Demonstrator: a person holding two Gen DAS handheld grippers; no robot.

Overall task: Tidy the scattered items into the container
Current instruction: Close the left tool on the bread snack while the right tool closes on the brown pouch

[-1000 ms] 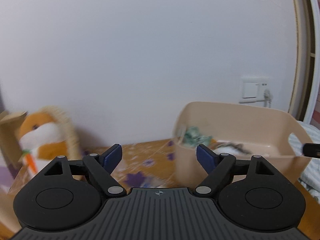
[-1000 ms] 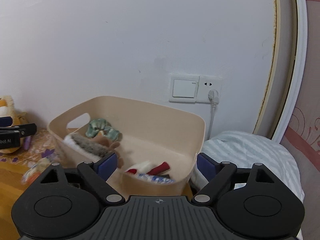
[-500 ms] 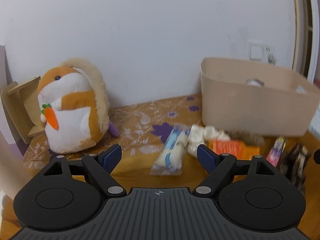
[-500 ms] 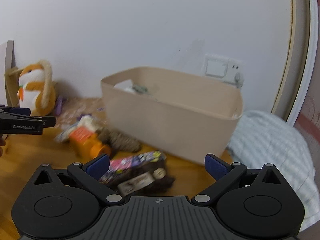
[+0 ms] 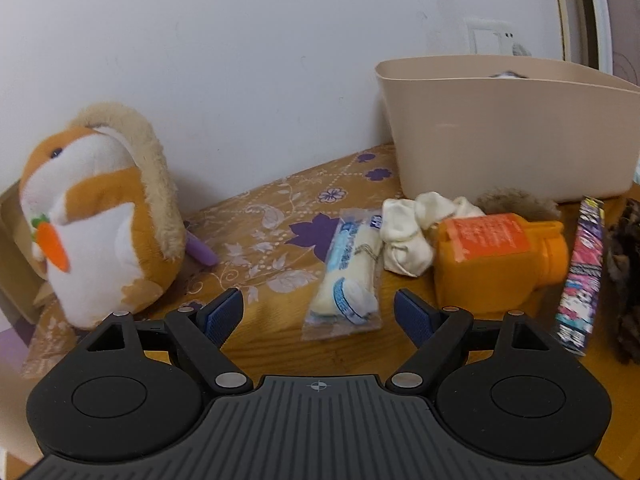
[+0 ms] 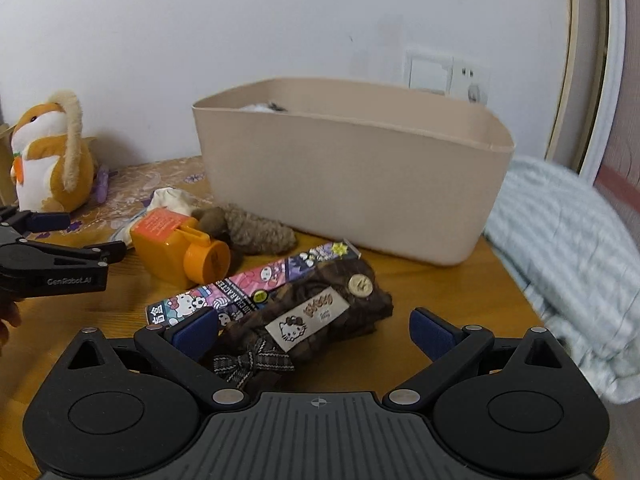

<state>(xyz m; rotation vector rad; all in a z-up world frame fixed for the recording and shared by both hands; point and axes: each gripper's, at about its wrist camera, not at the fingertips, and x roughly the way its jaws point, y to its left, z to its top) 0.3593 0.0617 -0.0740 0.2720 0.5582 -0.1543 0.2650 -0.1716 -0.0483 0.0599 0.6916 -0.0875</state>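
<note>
- The right gripper [image 6: 312, 330] has its jaws spread wide and empty; the brown braided pouch [image 6: 316, 320] lies between the blue pads, untouched, its near end hidden behind the gripper body.
- Just left of the pouch lies a long cartoon-printed box [image 6: 256, 286], its near corner cut off by the left pad.
- The left gripper [image 5: 318, 314] is also well open, holding nothing; a clear wrapped packet [image 5: 350, 276] lies on the table [image 5: 260, 340] just beyond the gap.
- Right of the packet are a bundle of white cloth [image 5: 408, 236] and an orange bottle [image 5: 492, 260] on its side, touching.
- A brown fuzzy item [image 6: 248, 228] is partly hidden behind the bottle; what it is I cannot tell.
- The beige container [image 6: 352, 176] stands far, against the wall; its contents barely peek over the rim.
- A plush hamster [image 5: 96, 216] sits far left.
</note>
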